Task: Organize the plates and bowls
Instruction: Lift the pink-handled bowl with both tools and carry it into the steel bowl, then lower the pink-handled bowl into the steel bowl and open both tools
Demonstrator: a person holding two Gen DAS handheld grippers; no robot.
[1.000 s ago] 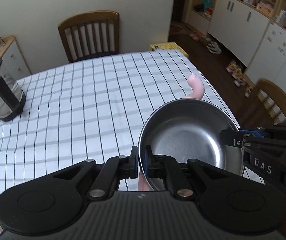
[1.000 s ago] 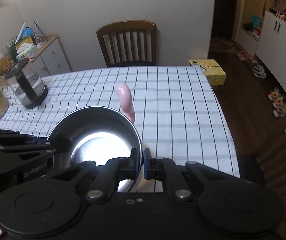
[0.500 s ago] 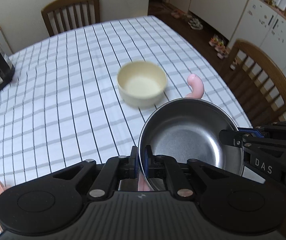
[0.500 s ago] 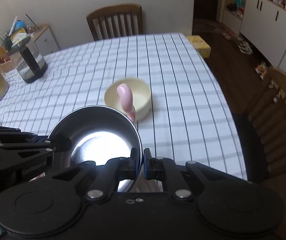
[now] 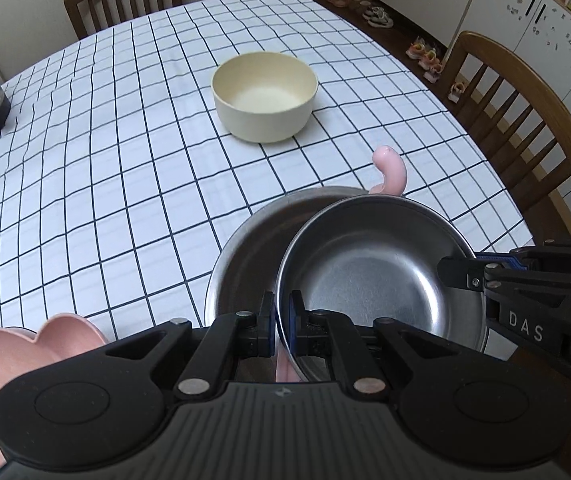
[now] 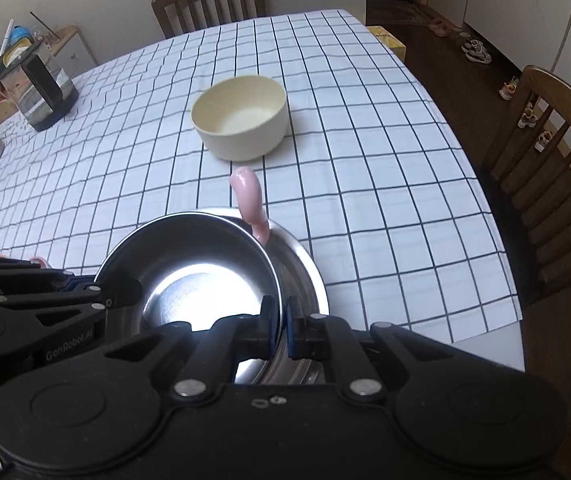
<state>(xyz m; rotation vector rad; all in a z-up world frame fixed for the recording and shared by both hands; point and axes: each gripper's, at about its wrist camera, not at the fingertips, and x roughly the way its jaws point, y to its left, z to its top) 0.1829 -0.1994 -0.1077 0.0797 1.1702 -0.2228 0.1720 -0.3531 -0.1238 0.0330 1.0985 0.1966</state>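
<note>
Worktop: checked cloth. Cream bowl sits mid-worktop, far of the stack; pink plate at near left edge.

Second steel bowl rests on the worktop, directly under and slightly left of the held one. Looks like the nest target.

Held steel bowl is tilted above it, overlapping, not yet seated. A pink curved piece pokes up at its far rim; can't tell what it belongs to.

Left claw is clamped tight on the bowl's near-left rim; right claw is clamped on the opposite rim.

To do it well, my read:
- level the bowl first, it's canted
- shift left until the rims are concentric
- lower both hands at the same rate, else it jams on one side
- release only once the bowl is seated

Risk: an off-centre drop skids the lower bowl on the cloth.
</note>
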